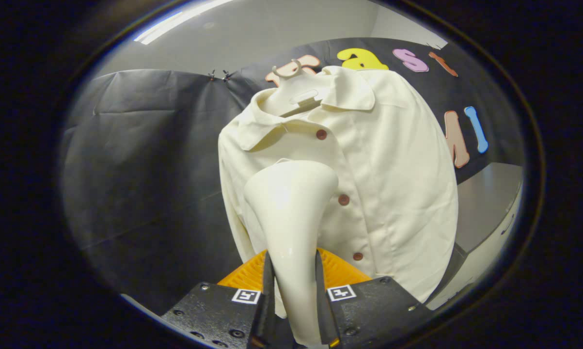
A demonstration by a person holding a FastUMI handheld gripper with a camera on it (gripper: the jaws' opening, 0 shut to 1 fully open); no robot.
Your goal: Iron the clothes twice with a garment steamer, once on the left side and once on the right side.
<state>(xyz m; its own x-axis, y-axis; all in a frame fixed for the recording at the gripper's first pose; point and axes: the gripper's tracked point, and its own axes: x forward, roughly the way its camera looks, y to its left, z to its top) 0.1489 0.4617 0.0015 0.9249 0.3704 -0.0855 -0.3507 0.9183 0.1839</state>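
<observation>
Gripper clamped on steamer handle, head near shirt chest; smooth, likely slippery plastic, best held at narrow neck; soft hanging cloth yields easily

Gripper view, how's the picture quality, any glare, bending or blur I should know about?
Gripper view: the fisheye lens bends the scene, so the shirt bulges and leans; lighting is soft and even, with a bright ceiling strip light up top; a small shiny highlight sits on the steamer handle, held in the shut gripper; the shirt buttons look sharp, and the far rim of the picture goes dark.
</observation>
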